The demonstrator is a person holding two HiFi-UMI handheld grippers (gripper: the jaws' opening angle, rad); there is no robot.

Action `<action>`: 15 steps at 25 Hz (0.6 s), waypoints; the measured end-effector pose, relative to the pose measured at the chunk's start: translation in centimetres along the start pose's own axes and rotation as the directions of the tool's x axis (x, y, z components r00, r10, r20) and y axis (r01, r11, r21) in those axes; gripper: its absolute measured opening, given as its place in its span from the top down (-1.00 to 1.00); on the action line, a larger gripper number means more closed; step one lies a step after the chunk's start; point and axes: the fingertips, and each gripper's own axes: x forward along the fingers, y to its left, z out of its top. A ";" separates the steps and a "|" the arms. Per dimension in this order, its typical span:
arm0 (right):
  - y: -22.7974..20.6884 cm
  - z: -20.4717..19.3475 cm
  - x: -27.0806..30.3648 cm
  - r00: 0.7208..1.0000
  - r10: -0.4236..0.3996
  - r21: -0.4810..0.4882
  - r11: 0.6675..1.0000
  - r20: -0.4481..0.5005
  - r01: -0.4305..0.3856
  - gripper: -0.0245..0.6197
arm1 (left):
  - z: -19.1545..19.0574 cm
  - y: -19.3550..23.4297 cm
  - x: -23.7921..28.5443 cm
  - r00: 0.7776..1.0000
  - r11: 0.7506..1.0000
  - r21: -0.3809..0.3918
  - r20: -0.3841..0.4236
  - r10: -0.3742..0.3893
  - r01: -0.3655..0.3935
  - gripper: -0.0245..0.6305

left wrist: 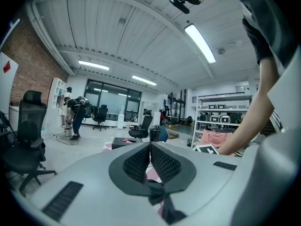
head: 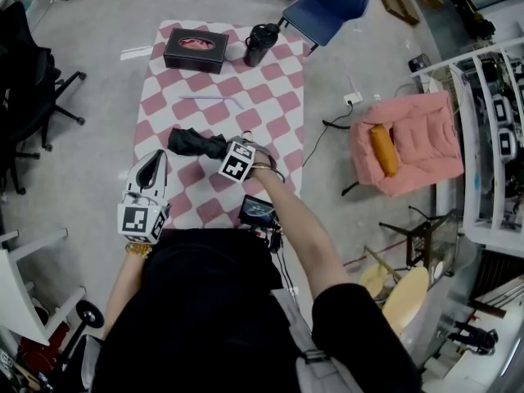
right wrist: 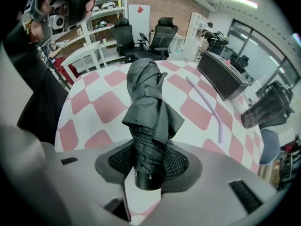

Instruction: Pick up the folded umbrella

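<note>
At the left, the left gripper hovers over the near left edge of the pink-and-white checked tabletop. It points away from the person. Its own view shows the jaws closed against each other with nothing between them.

At the far end of the tabletop, a black box with a reddish oval opening on top lies flat. Nearer the person, the folded umbrella is a black bundle with its strap wrapped round it, stretched across the checks with its free end pointing left. The pictures do not show whether it rests on the tabletop or hangs just clear of it. Between the umbrella and the box, a thin pale lilac stick with a bent end lies apart from both.

The right gripper points steeply down at the umbrella's right end. In the right gripper view, the jaws are clamped on the umbrella close to its round black end cap, with a ribbed pad pressed against each side of the folded fabric.

A black tumbler stands upright just right of the box. A small dark device with a lit screen sits at the near right corner.

Off the tabletop, a blue chair stands beyond the far right corner. Farther right on the floor, a pink cushioned seat holds an orange roll. White shelving runs along the right edge.
</note>
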 end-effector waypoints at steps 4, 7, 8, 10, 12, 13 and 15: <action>-0.4 0.7 -0.7 0.999 -0.011 0.054 0.998 0.053 0.008 0.41 | 0.0 -0.1 0.2 1.000 1.000 0.002 -0.003 -0.008 0.008 0.88; -0.6 1.0 -1.4 0.997 -0.026 0.071 0.997 0.076 0.021 0.41 | 0.0 -0.2 0.4 1.000 1.000 0.001 -0.004 -0.011 0.011 0.88; -0.6 1.0 -1.6 0.996 -0.030 0.075 0.997 0.082 0.024 0.41 | -0.1 -0.2 0.4 1.000 1.000 0.001 -0.005 -0.012 0.012 0.88; -0.6 1.2 -2.0 0.995 -0.038 0.081 0.996 0.094 0.031 0.41 | 0.0 -0.3 0.5 1.000 1.000 0.003 -0.006 -0.015 0.015 0.88; -0.4 1.3 -2.3 0.993 -0.042 0.091 0.995 0.108 0.032 0.41 | 0.1 -0.4 0.6 1.000 1.000 0.007 -0.005 -0.017 0.017 0.88; -0.3 1.4 -2.4 0.992 -0.044 0.098 0.995 0.117 0.032 0.41 | 0.1 -0.4 0.6 1.000 1.000 0.008 -0.005 -0.018 0.018 0.88; -0.2 1.7 -2.6 0.989 -0.050 0.113 0.993 0.136 0.035 0.41 | 0.1 -0.4 0.7 1.000 1.000 0.010 -0.004 -0.020 0.020 0.88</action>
